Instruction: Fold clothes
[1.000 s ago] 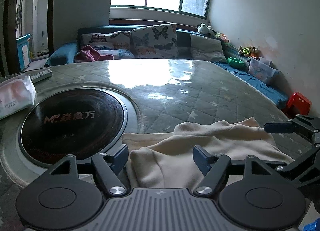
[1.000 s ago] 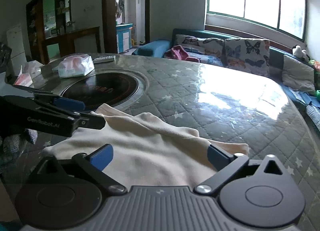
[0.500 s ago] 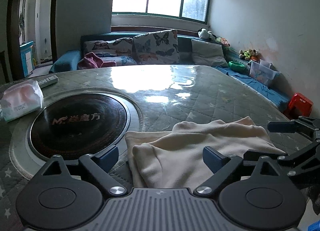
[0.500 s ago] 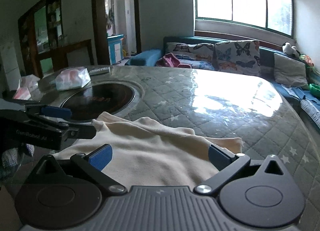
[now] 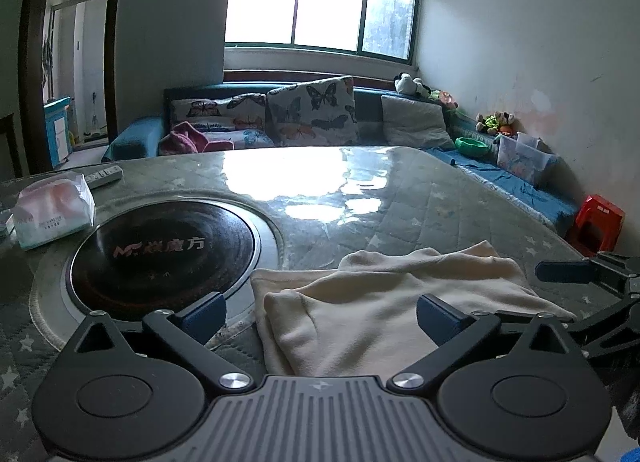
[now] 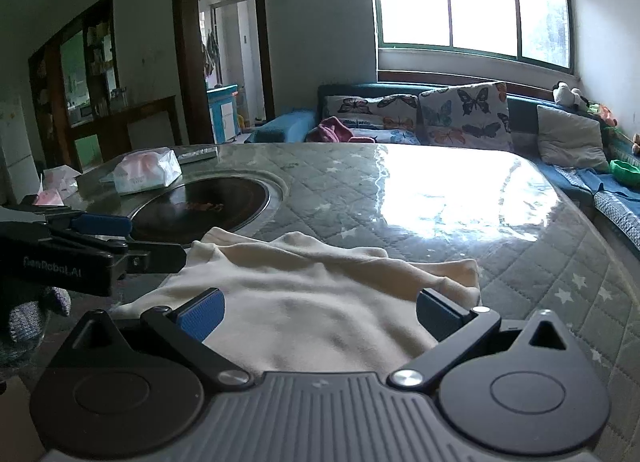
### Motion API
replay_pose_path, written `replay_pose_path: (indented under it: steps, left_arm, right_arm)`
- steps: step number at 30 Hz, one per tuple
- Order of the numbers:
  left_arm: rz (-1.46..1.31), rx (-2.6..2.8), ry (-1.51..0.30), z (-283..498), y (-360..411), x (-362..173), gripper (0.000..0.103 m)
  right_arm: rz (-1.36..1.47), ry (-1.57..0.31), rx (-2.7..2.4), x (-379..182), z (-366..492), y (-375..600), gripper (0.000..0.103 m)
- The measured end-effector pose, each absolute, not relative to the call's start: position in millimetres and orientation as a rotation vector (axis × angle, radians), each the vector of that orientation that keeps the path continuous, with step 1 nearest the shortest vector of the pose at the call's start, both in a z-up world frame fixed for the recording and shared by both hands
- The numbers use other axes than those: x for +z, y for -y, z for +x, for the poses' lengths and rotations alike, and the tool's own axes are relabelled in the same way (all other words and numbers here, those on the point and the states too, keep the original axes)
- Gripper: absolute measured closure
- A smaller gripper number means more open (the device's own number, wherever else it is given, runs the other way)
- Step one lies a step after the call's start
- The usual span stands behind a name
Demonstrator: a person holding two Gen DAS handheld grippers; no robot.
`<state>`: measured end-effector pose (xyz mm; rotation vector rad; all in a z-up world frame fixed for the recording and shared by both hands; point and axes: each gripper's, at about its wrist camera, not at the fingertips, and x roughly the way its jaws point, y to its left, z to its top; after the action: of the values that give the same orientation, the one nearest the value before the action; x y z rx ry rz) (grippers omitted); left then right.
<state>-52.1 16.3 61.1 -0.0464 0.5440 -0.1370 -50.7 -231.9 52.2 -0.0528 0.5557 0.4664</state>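
A cream garment (image 5: 384,302) lies folded on the quilted table near its front edge; it also shows in the right wrist view (image 6: 320,294). My left gripper (image 5: 320,316) is open and empty, held just above the garment's near left part. My right gripper (image 6: 318,312) is open and empty over the garment's near right part. The right gripper shows at the right edge of the left wrist view (image 5: 592,274). The left gripper shows at the left of the right wrist view (image 6: 104,238). Neither holds cloth.
A round black hotplate (image 5: 160,254) is set into the table (image 5: 420,202) left of the garment. A tissue pack (image 5: 52,214) and a remote (image 5: 104,176) lie at the far left. A sofa with butterfly cushions (image 5: 312,112) stands behind. A red stool (image 5: 598,224) is at right.
Both grippers have pulled back and risen from the garment, and the left gripper's fingers have spread wider. The garment has stayed in place.
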Motion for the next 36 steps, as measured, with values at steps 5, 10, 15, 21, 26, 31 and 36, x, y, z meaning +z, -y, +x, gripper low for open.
replay_pose_path:
  steps: [5,10,15,21,26,31,36]
  left_arm:
    - [-0.036,-0.136,-0.530,-57.1,-15.3,62.8,0.000]
    - [-0.038,-0.111,-0.536,-59.7,-16.2,61.6,0.000]
    - [-0.038,-0.091,-0.546,-63.8,-18.5,60.5,0.000]
    - [-0.045,-0.084,-0.552,-71.3,-22.1,59.2,0.000]
    - [-0.048,-0.072,-0.567,-73.1,-23.3,55.8,0.000]
    - [-0.052,-0.054,-0.582,-74.8,-26.0,53.5,0.000]
    - [-0.064,-0.040,-0.588,-75.7,-29.9,54.4,0.000]
  right_arm:
    - [-0.026,-0.579,0.495,52.1,-55.3,231.0,0.000]
    - [-0.016,-0.591,0.511,50.5,-58.9,229.5,0.000]
    - [-0.019,-0.577,0.541,51.0,-65.0,227.1,0.000]
    - [-0.026,-0.618,0.558,46.8,-67.3,222.0,0.000]
    - [-0.064,-0.599,0.549,43.9,-75.3,217.4,0.000]
    - [-0.108,-0.597,0.543,41.7,-81.0,213.7,0.000]
    - [-0.142,-0.597,0.570,42.3,-86.1,209.3,0.000]
